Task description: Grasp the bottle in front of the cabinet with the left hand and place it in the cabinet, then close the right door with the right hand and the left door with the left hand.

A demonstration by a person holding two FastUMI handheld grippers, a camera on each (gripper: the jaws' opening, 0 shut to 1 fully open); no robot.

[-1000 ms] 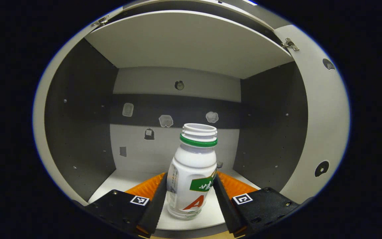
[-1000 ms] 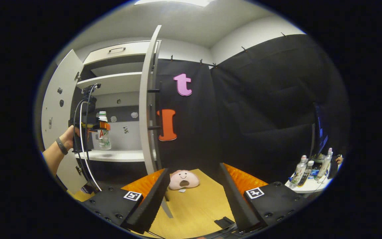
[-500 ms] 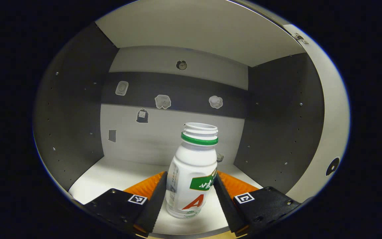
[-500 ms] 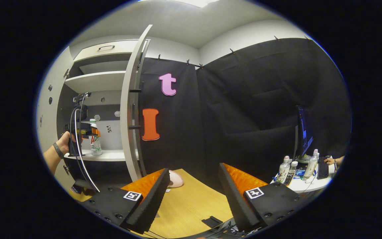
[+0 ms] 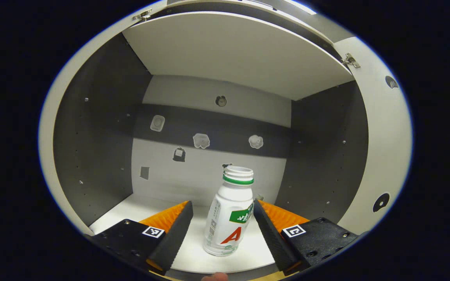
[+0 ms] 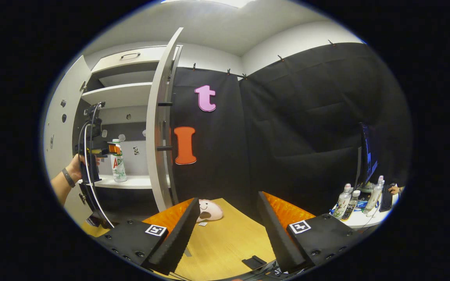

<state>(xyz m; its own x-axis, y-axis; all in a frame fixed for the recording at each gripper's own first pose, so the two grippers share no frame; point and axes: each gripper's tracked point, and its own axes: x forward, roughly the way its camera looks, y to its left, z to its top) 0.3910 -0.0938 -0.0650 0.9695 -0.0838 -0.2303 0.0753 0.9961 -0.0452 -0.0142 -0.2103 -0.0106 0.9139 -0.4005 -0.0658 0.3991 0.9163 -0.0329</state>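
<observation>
White bottle (image 5: 229, 218), red "A", green band | cabinet shelf (image 5: 147, 210) | left claw (image 5: 219, 218) apart | right claw (image 6: 229, 218) apart

Bare shelf (image 5: 147, 208) around bottle (image 5: 229, 218)

Close cabinet (image 5: 217, 50) view; sideward booth view

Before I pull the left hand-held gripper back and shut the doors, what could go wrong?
The capless white plastic bottle stands near the white shelf's front edge, between the open left hand-held gripper's fingers; a crooked retreat might tip it. The right cabinet door may also swing into that gripper.
</observation>
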